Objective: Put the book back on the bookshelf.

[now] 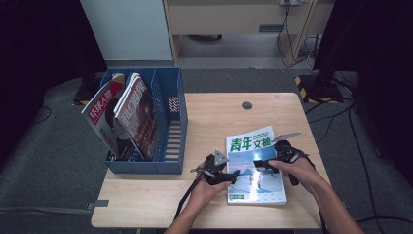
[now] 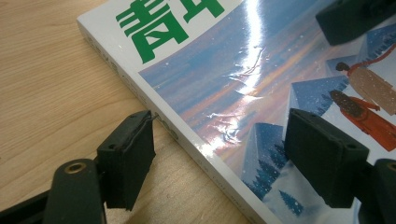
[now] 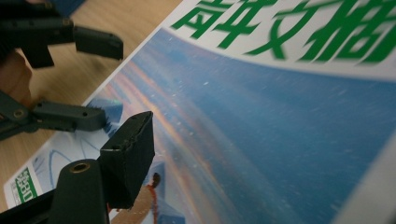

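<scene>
File rack: a blue slotted rack (image 1: 170,122) stands at the table's left edge with two magazines (image 1: 127,114) leaning in its left compartments; the right compartment looks free.
Left gripper (image 1: 220,171): jaws wide apart, straddling the magazine's left spine edge; in the left gripper view one jaw sits on the wood just beside the spine and the other over the cover.
Magazine (image 1: 253,165): glossy, green title, lying flat on the wooden table (image 1: 204,117) right of the rack, between the two grippers.
Right gripper (image 1: 273,157): low over the cover's upper right; one jaw is visible, so I cannot tell how wide it stands.
Step in hand: likely lifting the spine edge to get a grip.
Doing it well: slide the outer jaw under the spine, keep the right gripper steadying the slick cover, and close only once the whole thickness is between the jaws.
</scene>
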Demonstrator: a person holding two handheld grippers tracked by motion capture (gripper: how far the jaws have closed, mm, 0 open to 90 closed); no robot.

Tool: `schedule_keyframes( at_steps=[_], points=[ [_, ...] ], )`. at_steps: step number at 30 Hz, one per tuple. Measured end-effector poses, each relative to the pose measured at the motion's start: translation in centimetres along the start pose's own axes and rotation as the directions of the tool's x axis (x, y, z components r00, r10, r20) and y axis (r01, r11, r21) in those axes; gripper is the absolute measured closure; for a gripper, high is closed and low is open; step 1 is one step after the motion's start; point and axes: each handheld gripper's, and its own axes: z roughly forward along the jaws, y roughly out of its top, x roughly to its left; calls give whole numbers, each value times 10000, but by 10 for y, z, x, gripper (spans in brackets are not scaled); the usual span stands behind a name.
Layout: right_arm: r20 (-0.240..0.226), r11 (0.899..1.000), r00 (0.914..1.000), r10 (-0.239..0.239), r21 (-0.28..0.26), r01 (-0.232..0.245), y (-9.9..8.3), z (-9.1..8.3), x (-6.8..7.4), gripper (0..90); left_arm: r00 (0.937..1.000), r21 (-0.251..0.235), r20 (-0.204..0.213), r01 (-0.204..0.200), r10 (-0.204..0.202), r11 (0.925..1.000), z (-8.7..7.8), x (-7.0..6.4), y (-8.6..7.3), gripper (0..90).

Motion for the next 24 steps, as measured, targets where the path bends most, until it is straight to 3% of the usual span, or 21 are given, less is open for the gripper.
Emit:
schedule_keyframes(
  at_steps=[3,4,9,15,20,24],
  points=[
    [193,9971,9983,-544,541,533,2,7,9,294,10000,-18,-29,-13,13,10000,0,0,0,239],
    [556,9940,9964,-635,925,582,1,8,10,309,10000,-17,-31,-24,24,10000,0,0,0,239],
    [450,9956,9974,-564,769,529,-2,5,3,417,10000,-18,-2,-1,1,10000,0,0,0,239],
    [254,9947,9975,-656,810,633,-2,5,5,545,10000,-23,-38,-16,16,10000,0,-1,0,239],
    [11,9961,9974,-716,513,715,0,1,8,703,10000,-34,-37,12,-12,10000,0,0,0,239],
    [115,9966,9981,-600,575,593,2,1,10,715,10000,-49,-60,-26,26,10000,0,-1,0,239]
  ],
)
